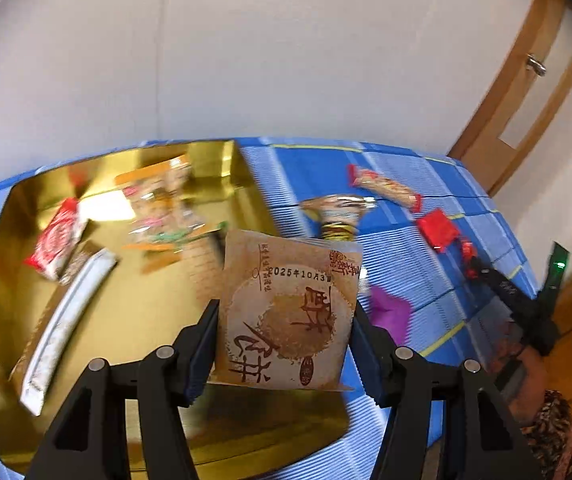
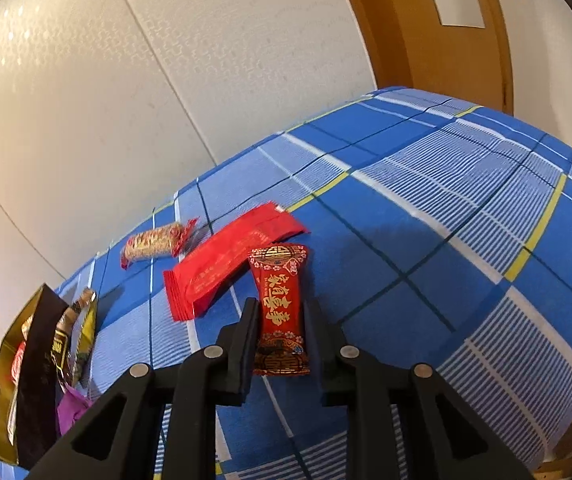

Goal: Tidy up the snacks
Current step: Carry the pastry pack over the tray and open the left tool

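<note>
My left gripper (image 1: 286, 312) is shut on a brown paper pastry packet (image 1: 289, 312) and holds it above the right edge of the gold tray (image 1: 126, 328). The tray holds several snacks: a red-white packet (image 1: 56, 238), a long white bar (image 1: 66, 320) and orange-clear bags (image 1: 162, 196). My right gripper (image 2: 282, 312) is shut on a small red candy packet (image 2: 282, 312) and holds it just above the blue checked tablecloth (image 2: 445, 240). It also shows at the right of the left wrist view (image 1: 471, 258).
Loose snacks lie on the cloth: a flat red packet (image 2: 230, 260), a red-ended cracker bar (image 2: 154, 244), a gold-banded packet (image 1: 337, 216) and a purple wrapper (image 1: 389, 314). A white wall stands behind the table. A wooden door (image 2: 425, 28) is at the far right.
</note>
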Motion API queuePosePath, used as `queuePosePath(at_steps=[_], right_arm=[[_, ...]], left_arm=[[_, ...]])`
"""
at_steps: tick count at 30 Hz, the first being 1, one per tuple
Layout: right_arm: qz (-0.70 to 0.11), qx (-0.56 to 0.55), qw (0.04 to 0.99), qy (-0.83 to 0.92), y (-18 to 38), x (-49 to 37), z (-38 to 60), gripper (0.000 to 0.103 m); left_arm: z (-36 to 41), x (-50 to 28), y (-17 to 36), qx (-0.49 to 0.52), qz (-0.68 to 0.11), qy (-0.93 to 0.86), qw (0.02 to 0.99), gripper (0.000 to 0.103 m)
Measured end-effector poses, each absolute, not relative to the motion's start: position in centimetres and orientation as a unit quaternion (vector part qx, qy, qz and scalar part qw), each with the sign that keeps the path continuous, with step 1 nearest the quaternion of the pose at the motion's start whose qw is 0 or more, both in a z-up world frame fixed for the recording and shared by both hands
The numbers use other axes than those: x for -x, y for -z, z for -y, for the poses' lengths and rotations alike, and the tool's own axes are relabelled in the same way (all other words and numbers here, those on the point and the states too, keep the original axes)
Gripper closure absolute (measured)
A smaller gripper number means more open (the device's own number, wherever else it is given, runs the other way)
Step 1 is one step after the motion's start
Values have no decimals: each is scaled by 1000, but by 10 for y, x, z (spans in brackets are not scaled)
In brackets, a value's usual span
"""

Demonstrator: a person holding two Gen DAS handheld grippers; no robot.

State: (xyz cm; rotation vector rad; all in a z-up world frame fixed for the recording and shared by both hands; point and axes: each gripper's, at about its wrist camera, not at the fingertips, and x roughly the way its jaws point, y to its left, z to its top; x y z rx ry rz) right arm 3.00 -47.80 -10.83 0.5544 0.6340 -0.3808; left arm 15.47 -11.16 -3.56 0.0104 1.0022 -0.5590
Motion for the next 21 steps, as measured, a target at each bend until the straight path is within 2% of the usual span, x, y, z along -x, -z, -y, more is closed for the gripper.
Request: queuePosePath(at_steps=[18, 20, 21], right_arm=[[-267, -269, 904, 200, 97, -22, 478, 81], [-267, -269, 904, 201, 97, -22, 478, 81], [-266, -268, 904, 201, 97, -21, 477, 81]], left_arm=[[38, -202, 91, 33, -553, 151, 819, 41], [32, -209, 94, 25, -555, 133, 821, 33], [29, -211, 95, 22, -554, 128, 823, 25]])
